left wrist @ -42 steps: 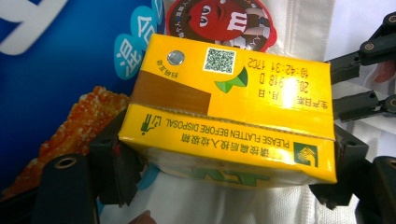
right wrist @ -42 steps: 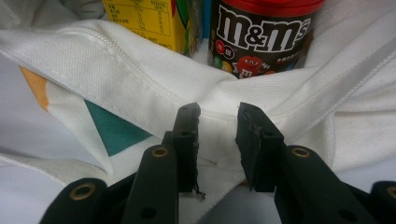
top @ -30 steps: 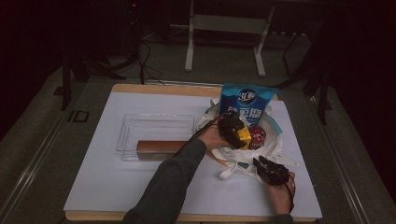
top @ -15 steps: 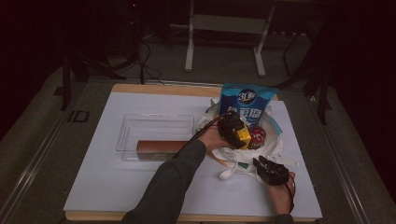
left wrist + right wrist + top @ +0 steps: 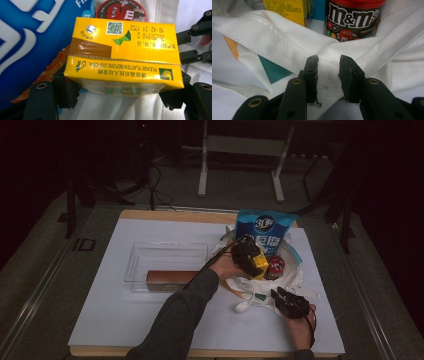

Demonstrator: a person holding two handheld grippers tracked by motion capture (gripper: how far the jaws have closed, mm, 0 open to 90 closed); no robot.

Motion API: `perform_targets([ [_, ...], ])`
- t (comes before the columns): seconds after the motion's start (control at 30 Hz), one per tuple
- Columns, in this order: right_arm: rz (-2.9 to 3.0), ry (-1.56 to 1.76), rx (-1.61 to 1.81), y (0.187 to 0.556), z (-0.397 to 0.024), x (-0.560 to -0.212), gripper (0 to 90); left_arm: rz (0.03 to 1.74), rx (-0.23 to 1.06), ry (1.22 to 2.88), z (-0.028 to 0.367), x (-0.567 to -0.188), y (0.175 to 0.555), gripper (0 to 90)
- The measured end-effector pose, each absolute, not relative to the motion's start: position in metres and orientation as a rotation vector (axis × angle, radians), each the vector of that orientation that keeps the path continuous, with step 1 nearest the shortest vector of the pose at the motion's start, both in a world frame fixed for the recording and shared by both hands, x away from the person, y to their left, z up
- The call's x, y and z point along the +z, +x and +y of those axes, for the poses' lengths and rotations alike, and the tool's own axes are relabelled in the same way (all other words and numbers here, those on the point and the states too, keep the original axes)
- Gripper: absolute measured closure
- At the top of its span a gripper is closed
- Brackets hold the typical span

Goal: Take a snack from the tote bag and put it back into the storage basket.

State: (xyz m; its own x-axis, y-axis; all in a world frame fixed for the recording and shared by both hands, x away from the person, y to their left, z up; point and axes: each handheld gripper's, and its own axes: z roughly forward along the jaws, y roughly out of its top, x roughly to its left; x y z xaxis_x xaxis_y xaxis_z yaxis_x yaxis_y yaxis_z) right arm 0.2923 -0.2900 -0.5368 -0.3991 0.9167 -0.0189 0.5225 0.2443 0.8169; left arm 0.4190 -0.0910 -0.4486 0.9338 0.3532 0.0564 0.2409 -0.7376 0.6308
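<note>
the white bag (image 5: 295, 275) on the table (image 5: 125, 320) holds a blue pouch (image 5: 264, 227), an m&m's can (image 5: 274, 267) and the yellow carton (image 5: 257, 264); beside it a clear tray (image 5: 165, 256) holds a brown box (image 5: 170, 278)

the carton is a yellow drink box with a qr code, a brown patch and upside-down print, just beside the can and against the pouch

the left gripper (image 5: 117, 100) has its jaws wide, clamped on the carton's two sides

the right gripper (image 5: 328, 75) pinches the bag's white rim, jaws partly closed on the cloth
</note>
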Motion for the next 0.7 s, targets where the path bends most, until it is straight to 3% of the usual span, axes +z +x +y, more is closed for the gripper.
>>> perform_targets([
  [0.7, 2.020, 1.306, 1.029, 0.292, -0.290, -0.537, 68.1, 0.452, 0.245, 2.365, -0.067, -0.415, 0.415, 28.5],
])
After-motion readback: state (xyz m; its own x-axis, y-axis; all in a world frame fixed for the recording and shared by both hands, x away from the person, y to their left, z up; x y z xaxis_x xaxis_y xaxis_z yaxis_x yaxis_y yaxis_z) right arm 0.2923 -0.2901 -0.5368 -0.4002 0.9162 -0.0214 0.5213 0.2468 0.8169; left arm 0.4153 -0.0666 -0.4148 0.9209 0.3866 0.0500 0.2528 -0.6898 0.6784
